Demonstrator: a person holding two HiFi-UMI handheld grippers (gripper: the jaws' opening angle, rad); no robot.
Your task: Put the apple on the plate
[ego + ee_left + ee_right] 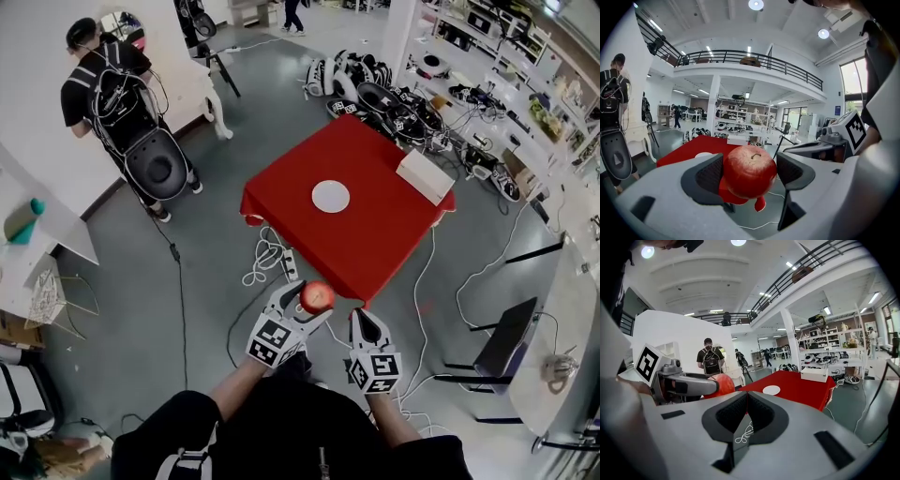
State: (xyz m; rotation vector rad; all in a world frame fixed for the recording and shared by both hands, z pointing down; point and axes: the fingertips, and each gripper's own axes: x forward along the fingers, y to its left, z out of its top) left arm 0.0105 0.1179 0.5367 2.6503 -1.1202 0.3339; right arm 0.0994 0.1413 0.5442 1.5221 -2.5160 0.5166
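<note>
The left gripper (pixel 302 306) is seen with its jaws closed onto the apple (pixel 749 171), which is clamped between the two dark pads. In the left gripper view the red fruit fills the gap at the centre of the frame, with its stem turned upward. The right gripper (pixel 746 408) is seen with its jaws pressed together along a thin seam, and nothing is held between them. In the head view both grippers are found at the lower centre of the frame, the right one just beside the left, and each is carried on a black-sleeved arm. A marker cube (pixel 272 342) is shown on the left gripper and another (pixel 375 370) on the right.

The apple is held in the air over the grey floor, just short of the near corner of the table (pixel 375 244), which is covered by a red cloth and lies at the centre of the head view. The white plate (pixel 330 196) is set near the middle of the cloth, well apart from the apple, and nothing is seen on it. A white box (pixel 425 175) is placed at the right edge of the table.

A coil of white cable (pixel 265 258) is seen on the floor beside the table's left corner. At the upper left of the head view a person (pixel 117 94) in a black top is shown standing, turned away, with gear strapped to the back. Shelves and heaped equipment are visible along the upper right of the frame.
</note>
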